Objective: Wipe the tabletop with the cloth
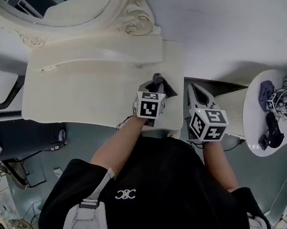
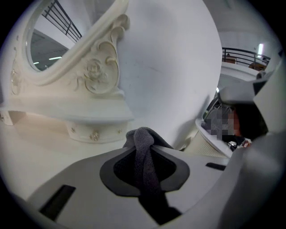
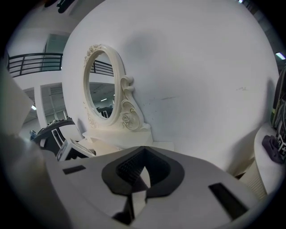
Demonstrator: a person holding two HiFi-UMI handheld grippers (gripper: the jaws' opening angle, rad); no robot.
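Dark grey fabric cloth, bunched into a narrow rope-like fold, is grasped by the left claw. The claw is clenched on it, so a rounded tuft projects beyond the tips, probably to serve as the wiping pad. At the centre of the head view the cloth lies over the right front part of the cream-white dressing desk, below the ornate oval mirror; contact with the surface cannot be confirmed. The right claw, just beside the desk's right edge, is closed on nothing, apparently held clear of the wiping path.
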